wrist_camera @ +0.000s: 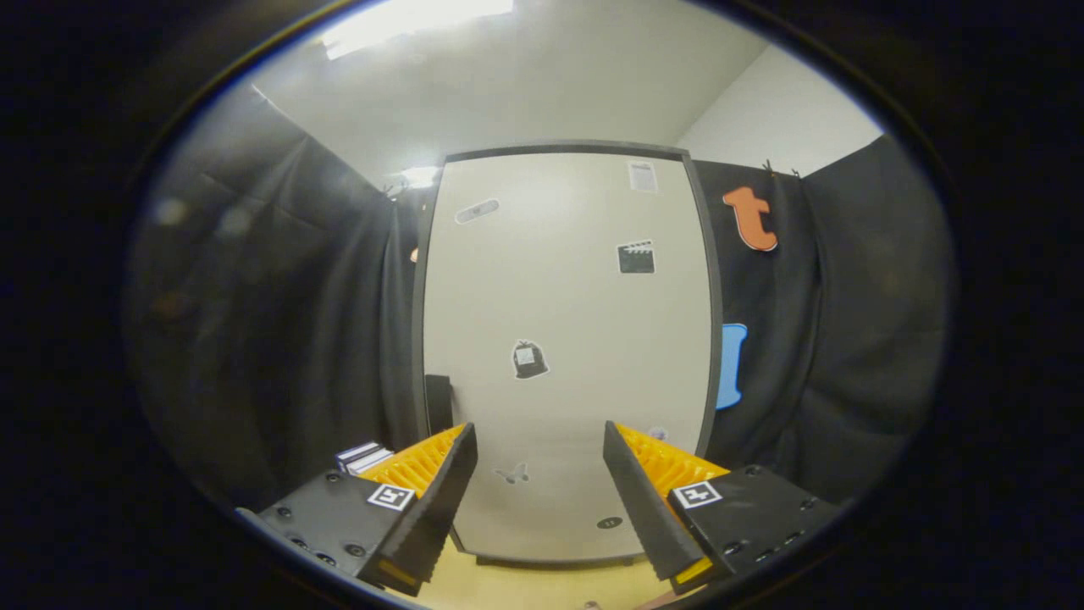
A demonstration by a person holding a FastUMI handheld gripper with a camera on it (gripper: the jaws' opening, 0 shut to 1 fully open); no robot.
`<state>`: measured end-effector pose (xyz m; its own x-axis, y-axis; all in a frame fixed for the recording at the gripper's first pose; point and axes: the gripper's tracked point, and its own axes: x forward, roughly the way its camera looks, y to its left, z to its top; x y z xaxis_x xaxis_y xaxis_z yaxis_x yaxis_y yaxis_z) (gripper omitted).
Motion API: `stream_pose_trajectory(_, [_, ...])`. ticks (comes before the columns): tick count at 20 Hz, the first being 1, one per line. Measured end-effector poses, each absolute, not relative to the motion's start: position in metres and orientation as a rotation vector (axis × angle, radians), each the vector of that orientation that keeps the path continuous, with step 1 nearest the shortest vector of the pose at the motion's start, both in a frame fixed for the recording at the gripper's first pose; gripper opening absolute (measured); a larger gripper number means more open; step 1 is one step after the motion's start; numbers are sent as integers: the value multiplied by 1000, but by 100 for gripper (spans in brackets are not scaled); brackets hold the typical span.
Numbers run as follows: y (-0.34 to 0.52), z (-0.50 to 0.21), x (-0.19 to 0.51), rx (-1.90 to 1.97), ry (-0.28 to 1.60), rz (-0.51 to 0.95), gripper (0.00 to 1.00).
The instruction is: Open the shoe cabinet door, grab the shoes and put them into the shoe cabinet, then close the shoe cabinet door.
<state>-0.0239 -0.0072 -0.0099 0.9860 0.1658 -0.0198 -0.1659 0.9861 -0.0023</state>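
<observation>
Faced closed shoe cabinet door (563, 339) mid-frame; gripper (539, 453) wide open, empty, lined up probably to open it

The shoe cabinet (563, 339) is seen standing upright against the black cloth wall, straight ahead. Its door (576, 288) is shut: a tall, off-white panel framed by a dark grey edge. Several small stickers are scattered over the door's face. The cabinet's base is seen resting on a pale wooden floor (542, 585).
</observation>
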Motion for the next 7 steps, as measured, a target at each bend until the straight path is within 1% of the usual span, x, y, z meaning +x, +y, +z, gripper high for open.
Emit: stream_pose_trajectory(7, [-11, 0, -47, 6, 6, 164, 95])
